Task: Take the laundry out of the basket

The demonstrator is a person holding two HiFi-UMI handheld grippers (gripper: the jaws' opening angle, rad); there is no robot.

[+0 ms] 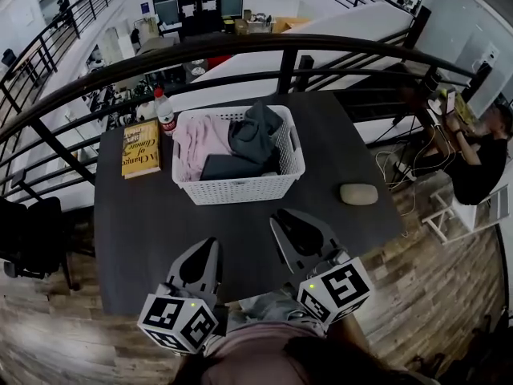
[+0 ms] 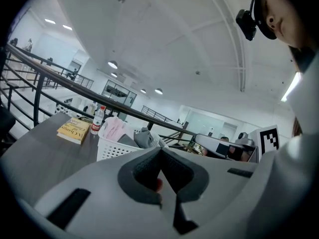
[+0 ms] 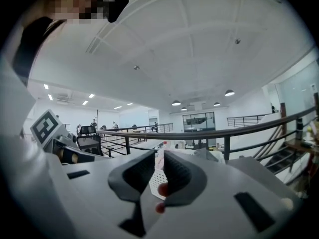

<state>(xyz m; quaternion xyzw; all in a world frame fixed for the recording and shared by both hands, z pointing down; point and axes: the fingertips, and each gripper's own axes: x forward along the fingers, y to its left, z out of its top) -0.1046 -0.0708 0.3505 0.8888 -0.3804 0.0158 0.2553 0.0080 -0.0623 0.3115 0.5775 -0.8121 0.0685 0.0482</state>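
Observation:
A white lattice basket (image 1: pixel 240 187) stands at the middle of the dark table (image 1: pixel 136 231). Laundry fills it: a pink cloth (image 1: pixel 196 139) at the left, a grey garment (image 1: pixel 256 131) piled at the right, a dark folded piece (image 1: pixel 228 167) in front. Both grippers hover over the near table edge, short of the basket and pointing at it. My left gripper (image 1: pixel 210 245) has its jaws closed tip to tip (image 2: pixel 160 149), with nothing held. My right gripper (image 1: pixel 279 215) shows a narrow gap (image 3: pixel 158 153), nothing in it; the basket's lattice (image 3: pixel 155 180) shows through.
A yellow book (image 1: pixel 140 147) and a water bottle (image 1: pixel 166 112) lie left of the basket. A beige oval object (image 1: pixel 358 193) rests to its right. A black railing (image 1: pixel 288 50) curves behind the table. A person sits at the far right (image 1: pixel 481 159).

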